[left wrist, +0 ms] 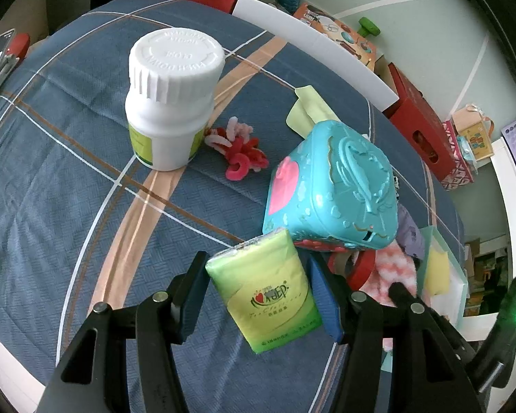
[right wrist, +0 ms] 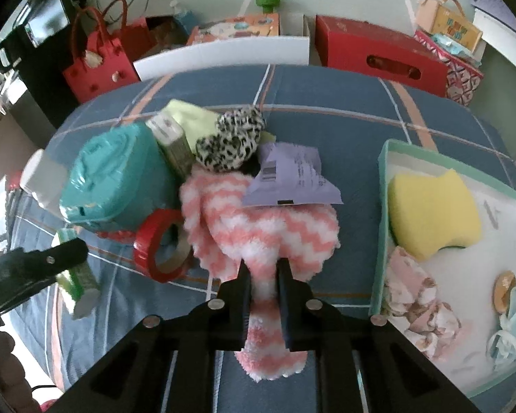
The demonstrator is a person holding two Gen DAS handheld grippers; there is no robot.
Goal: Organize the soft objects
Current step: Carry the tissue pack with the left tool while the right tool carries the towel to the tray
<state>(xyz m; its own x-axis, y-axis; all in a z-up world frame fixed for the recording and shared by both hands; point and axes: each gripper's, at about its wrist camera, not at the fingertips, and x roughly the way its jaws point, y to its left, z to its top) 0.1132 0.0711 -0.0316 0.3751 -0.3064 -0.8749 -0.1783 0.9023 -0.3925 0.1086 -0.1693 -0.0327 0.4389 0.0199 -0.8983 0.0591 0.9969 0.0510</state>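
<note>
With the right tongs pinched tight on the pink-and-white fuzzy sock on the bed, lift it straight up clear of the purple packet before swinging to the tray, while the left tongs hold the green tissue pack above the bed.

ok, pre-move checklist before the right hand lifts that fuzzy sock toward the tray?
1. Right gripper grip: pads pinch the pink-and-white sock. ok.
2. Load on sock: purple packet lies on its far end and may slide off when lifted. not ok.
3. Tray space: yellow sponge and patterned cloth are inside, with bare floor showing near its far rim. ok.
4. Red tape roll beside the sock: touching or snagged? cannot tell.
5. Left gripper: green tissue pack sits between its pads; firm contact cannot tell.
</note>
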